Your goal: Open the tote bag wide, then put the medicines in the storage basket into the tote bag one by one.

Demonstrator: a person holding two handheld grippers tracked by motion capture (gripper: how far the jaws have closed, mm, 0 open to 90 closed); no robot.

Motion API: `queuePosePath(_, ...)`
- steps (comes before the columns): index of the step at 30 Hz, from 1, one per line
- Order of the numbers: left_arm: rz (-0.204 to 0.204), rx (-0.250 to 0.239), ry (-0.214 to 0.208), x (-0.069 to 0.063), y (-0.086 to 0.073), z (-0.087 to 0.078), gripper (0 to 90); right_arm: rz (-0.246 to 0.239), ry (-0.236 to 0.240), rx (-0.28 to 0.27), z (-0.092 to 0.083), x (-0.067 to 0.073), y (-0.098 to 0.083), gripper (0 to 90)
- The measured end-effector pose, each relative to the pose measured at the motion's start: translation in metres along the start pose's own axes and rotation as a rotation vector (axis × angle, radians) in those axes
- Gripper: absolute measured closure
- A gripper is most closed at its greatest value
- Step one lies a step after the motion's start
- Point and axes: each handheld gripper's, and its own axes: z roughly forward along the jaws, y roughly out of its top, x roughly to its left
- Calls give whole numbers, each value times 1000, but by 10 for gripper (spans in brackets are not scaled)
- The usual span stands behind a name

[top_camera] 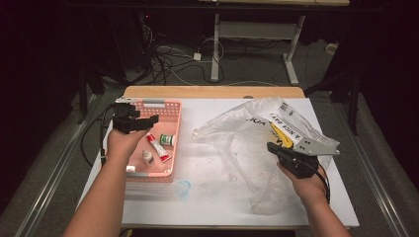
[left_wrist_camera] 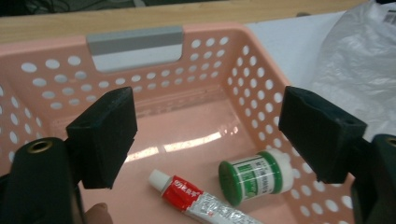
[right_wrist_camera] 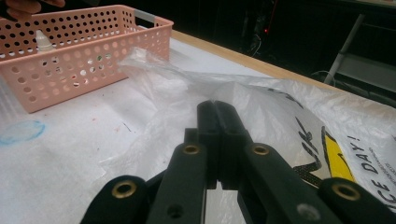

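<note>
A pink perforated basket [top_camera: 176,114] stands at the table's left. In it lie a red and white tube [top_camera: 158,147], a green-capped jar [top_camera: 168,139] and a small white dropper bottle [top_camera: 147,157]. My left gripper [top_camera: 144,121] hovers over the basket, open, with nothing between its jaws. In the left gripper view the tube [left_wrist_camera: 198,199] and the jar [left_wrist_camera: 254,177] lie on the basket floor [left_wrist_camera: 196,126] below the left gripper [left_wrist_camera: 210,135]. At the right, my right gripper [top_camera: 273,146] is shut on the edge of a clear plastic bag [top_camera: 237,133] printed with "A NICE DAY". The film [right_wrist_camera: 280,105] gathers at the tip of the right gripper [right_wrist_camera: 215,108].
The white table cover [top_camera: 207,197] carries a blue smudge [top_camera: 183,187] and faint red specks near the middle. A wooden strip [top_camera: 212,92] runs along the far edge. Beyond it, cables and desk legs [top_camera: 215,54] stand on the floor.
</note>
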Motion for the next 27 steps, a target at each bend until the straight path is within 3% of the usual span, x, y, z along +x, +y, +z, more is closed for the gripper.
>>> queuePosePath(5,-19,108,15,9,-3,15,275,1,-2,2,-1,0,-1,900)
queuePosePath(8,-60,174,8,14,-6,22,316,0,-2,3,0,-1,-1,900)
queuePosePath(11,-64,240,7,16,-9,28,376,-1,-2,7,0,0,-1,900)
queuePosePath(16,-68,317,11,18,-14,35,377,-5,0,8,1,1,-2,900)
queuePosePath(21,-76,330,17,20,-21,36,452,-10,0,10,0,1,-2,900)
queuePosePath(24,-50,349,25,19,-24,34,584,-9,-3,13,0,0,-3,900)
queuePosePath(27,-21,338,31,16,-27,32,769,-12,-2,15,0,1,-3,900)
